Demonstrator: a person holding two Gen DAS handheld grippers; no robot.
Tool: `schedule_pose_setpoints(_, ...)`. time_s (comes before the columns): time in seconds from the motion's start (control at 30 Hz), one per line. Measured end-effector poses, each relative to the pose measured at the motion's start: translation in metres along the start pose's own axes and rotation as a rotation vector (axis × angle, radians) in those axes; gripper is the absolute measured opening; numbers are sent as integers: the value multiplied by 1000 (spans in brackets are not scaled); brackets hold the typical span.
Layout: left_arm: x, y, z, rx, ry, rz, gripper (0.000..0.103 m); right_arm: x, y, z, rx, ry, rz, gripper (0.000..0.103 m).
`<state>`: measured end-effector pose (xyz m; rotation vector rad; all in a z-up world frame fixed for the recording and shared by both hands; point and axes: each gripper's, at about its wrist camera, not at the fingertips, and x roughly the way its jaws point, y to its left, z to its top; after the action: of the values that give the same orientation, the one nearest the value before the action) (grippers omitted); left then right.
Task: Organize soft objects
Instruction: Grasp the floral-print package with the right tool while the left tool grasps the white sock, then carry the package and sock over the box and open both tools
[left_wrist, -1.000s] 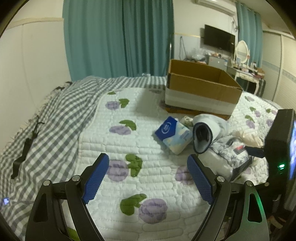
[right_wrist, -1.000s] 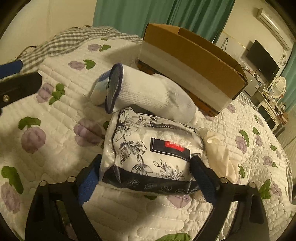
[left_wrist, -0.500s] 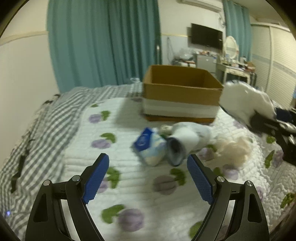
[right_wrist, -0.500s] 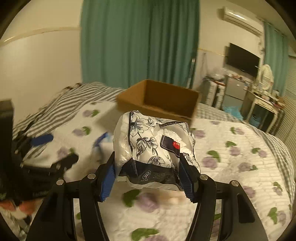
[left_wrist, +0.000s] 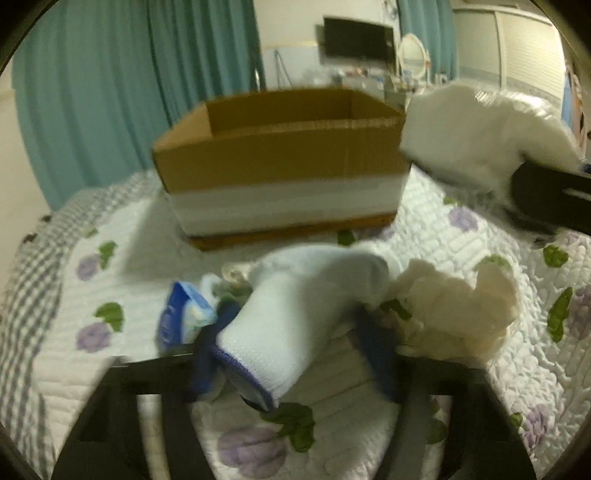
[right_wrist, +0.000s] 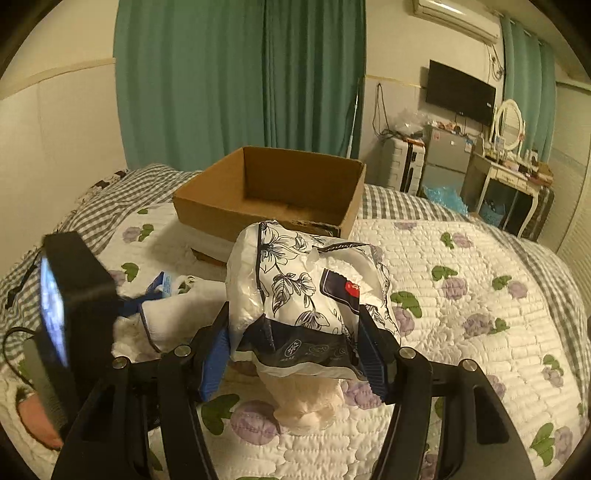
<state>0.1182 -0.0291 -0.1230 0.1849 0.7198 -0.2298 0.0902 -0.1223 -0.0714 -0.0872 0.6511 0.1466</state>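
We work over a bed (right_wrist: 461, 280) covered in a white quilt with purple flowers. An open cardboard box (right_wrist: 266, 192) sits on it near the green curtains (right_wrist: 236, 74). Our right tool (right_wrist: 297, 356) is clamped on a floral-printed plastic pack (right_wrist: 310, 284), held up off the quilt in front of the box. Our left tool (left_wrist: 295, 363) is closing, a white sock (left_wrist: 295, 314) between its blue pads, lying on the quilt. Just beside the sock lie a cream cloth (left_wrist: 458, 306) and a small blue tissue pack (left_wrist: 181, 314).
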Motion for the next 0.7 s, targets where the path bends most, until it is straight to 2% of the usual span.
schedule_pose_setpoints(0.03, 4, 0, 0, -5, 21, -15, 46, 0, -2, -1, 3, 0, 0, 62)
schedule_pose_setpoints(0.1, 2, 4, -2, -29, 24, -37, 35, 0, -2, 0, 3, 2, 0, 62)
schedule_pose_setpoints(0.23, -18, 8, 1, -47, -1, -67, 32, -4, -3, 0, 16, -7, 4, 62)
schedule_pose_setpoints(0.4, -62, 7, 18, -39, -89, -78, 32, -22, -2, 10, 12, -57, 24, 62)
schedule_pose_setpoints(0.57, -103, 9, 49, -9, -174, -58, 32, -47, -1, 49, -30, -146, 55, 62)
schedule_pose_setpoints(0.7, -116, 16, 84, -3, -233, -28, 32, -52, -2, 96, -71, -200, 79, 62)
